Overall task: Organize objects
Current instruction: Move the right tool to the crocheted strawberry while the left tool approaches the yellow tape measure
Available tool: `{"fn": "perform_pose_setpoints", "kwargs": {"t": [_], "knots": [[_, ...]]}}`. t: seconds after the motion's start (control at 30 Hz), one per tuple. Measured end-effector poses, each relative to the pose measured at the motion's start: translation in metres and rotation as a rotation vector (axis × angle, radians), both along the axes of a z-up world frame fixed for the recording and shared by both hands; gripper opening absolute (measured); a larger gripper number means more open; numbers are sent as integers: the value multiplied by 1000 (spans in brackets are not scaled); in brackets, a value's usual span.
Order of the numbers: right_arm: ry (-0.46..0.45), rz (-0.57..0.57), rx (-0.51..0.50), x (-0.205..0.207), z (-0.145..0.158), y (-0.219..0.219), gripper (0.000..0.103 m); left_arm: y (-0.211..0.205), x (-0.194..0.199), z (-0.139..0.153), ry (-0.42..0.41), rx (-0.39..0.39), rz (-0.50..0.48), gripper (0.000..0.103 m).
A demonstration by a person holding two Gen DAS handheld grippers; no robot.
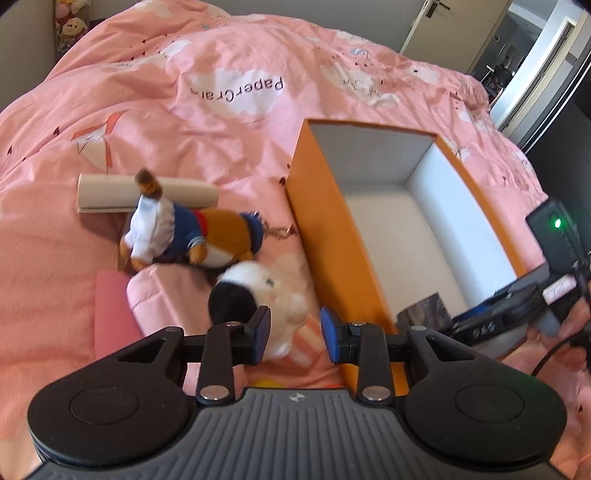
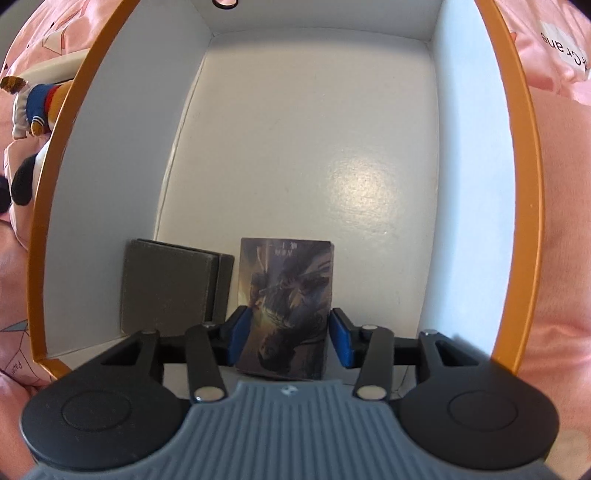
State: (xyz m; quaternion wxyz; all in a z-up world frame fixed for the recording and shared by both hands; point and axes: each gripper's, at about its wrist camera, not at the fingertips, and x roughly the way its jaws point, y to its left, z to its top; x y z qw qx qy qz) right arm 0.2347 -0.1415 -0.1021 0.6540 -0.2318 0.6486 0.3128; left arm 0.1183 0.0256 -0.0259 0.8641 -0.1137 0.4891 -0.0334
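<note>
Right tool pointing straight down into orange box, released around card pack, left tool empty, tilted downward

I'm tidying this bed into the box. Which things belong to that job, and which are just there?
Job: orange box, card deck, dark case, dog plush, white plush, paper roll.

Just there: pink duvet, shelf plushies, door.

Left wrist view slanting down over bed, right wrist view straight down, close, both sharing orange box.
</note>
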Motion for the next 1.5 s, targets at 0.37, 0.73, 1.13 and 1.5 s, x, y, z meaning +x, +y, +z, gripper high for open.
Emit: {"fn": "perform_pose_setpoints", "kwargs": {"t": [0.37, 0.73, 1.13, 1.5], "knots": [[40, -39, 44, -7, -2, -5, 41, -6, -29, -24, 62, 95, -29, 37], [-218, 111, 157, -49, 56, 5, 36, -17, -37, -25, 73, 118, -141, 37], [-330, 523, 402, -138, 84, 65, 28, -26, -53, -15, -23, 274, -236, 37], [-158, 836, 186, -162, 49, 105, 29, -5, -58, -35, 82, 216, -400, 38]]}}
